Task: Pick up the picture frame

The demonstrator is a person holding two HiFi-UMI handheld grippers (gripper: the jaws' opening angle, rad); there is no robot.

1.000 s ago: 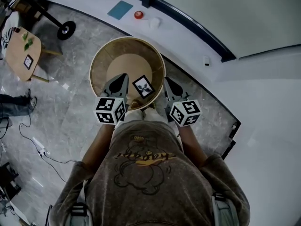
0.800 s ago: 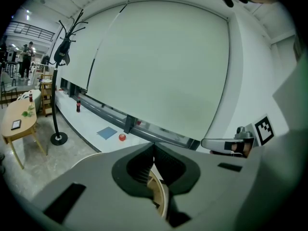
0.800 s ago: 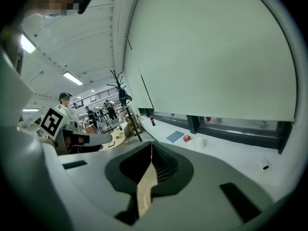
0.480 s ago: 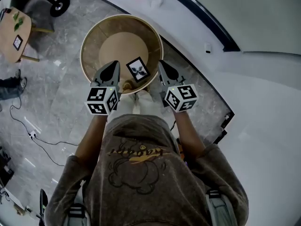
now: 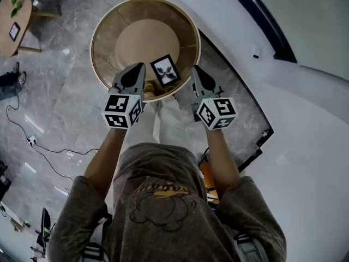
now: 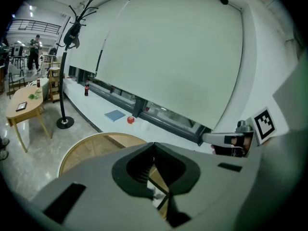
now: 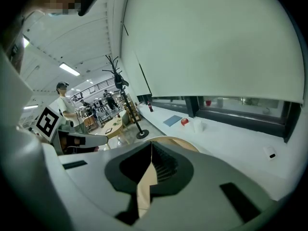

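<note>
Closest to me is the person's grey sweatshirt [image 5: 163,201], with both forearms reaching toward the round wooden surface [image 5: 94,51]. My left hand-held gripper [image 5: 139,67] has its jaws pressed together on nothing, and its tip hangs just inside the near rim of that surface. My right hand-held gripper [image 5: 196,70] is pressed together and empty too, with its tip at the surface's near right rim.

Between the two tips I see the picture frame [image 5: 165,70], black-bordered with a dark figure on white. It sits on the round surface just inside the near rim, with a gap to each gripper.

Well to the left of the round surface stands a small wooden side surface [image 5: 10,15]. Beyond the round surface a white ledge [image 6: 96,110] carries a blue sheet [image 6: 115,115] and a red object [image 6: 130,120]. A black coat stand [image 6: 64,81] rises beside the ledge.
</note>
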